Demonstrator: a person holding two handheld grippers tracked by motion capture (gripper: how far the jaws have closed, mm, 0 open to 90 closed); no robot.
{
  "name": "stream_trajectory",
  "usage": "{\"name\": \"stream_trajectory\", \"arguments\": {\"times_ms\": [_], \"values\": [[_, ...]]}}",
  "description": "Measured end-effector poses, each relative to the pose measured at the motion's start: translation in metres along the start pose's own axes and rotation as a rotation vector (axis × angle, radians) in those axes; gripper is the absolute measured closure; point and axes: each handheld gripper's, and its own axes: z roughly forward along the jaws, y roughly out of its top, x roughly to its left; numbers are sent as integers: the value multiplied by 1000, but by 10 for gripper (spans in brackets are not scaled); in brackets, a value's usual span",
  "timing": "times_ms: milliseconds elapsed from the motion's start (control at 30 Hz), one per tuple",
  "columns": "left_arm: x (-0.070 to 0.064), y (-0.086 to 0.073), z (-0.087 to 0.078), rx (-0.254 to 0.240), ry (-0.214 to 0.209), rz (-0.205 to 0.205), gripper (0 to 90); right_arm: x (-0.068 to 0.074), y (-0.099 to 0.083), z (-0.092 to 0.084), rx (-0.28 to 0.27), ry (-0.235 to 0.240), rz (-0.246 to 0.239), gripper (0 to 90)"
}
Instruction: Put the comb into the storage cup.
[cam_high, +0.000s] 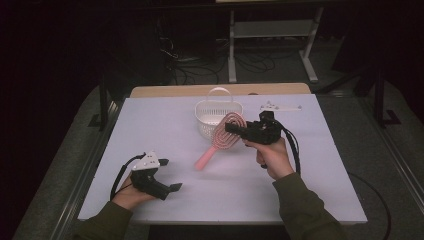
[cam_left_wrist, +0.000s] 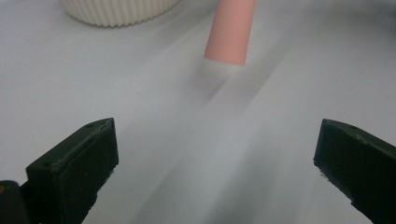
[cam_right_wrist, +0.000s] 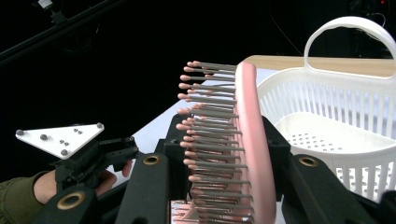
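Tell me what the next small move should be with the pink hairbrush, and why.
Probably carry the pink plastic hairbrush a little further over the white slotted plastic basket and lower it in. The right tongs are shut on the brush head, the handle end slants down toward the white table, and the basket stands just behind it. The left tongs are open, clear of the handle.

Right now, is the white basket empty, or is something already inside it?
Empty. In the right gripper view the white basket shows a bare perforated floor; the pink hairbrush is outside it, clamped in the right gripper.
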Motion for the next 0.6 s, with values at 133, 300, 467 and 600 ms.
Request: {"name": "stream_trajectory", "arguments": {"times_ms": [133, 300, 467, 600], "values": [[1, -7, -4, 11, 5, 5, 0, -1, 2, -3, -9, -2, 0, 631], [2, -8, -3, 34, -7, 3, 0, -1, 7, -5, -18, -5, -9, 631], [2, -8, -3, 49, -6, 16, 0, -1, 12, -5, -26, -4, -15, 631], [3, -8, -3, 44, 4, 13, 0, -1, 16, -6, -36, -5, -16, 631]]}}
